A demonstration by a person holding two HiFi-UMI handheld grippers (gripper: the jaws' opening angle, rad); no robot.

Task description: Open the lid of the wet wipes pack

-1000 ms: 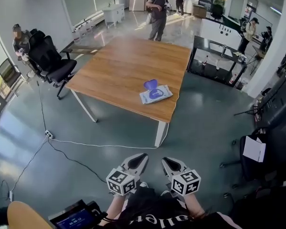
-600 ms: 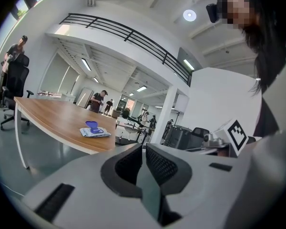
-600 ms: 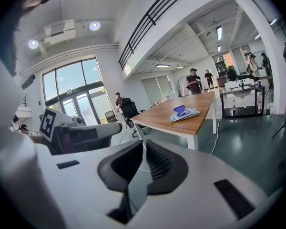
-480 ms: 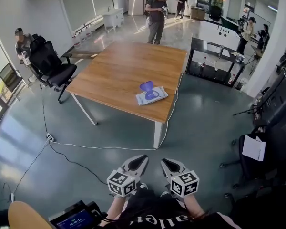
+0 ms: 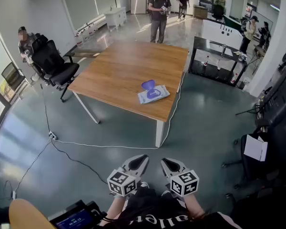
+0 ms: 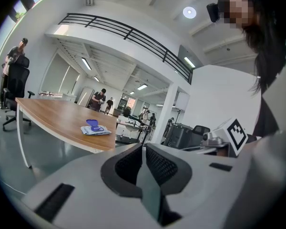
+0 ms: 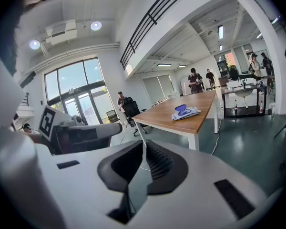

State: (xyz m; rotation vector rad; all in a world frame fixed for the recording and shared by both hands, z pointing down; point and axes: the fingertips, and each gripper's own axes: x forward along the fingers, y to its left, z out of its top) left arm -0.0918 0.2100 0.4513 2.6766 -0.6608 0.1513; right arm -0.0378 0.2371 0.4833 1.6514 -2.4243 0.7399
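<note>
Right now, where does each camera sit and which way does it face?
Head view: on the person's head, looking steeply down at the brown wooden table and white wet wipes pack with blue lid; left hand-held gripper, right hand-held gripper and forearms show.
Left gripper view: rides the left hand-held gripper, facing the table past shut jaws; the person's body shows at right.
Right gripper view: rides the right hand-held gripper, likewise, jaws shut.
Shared: all show the pack.

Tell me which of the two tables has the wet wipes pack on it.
The wooden table with white legs: the wet wipes pack lies near its front right corner. The black table beyond carries none.
</note>
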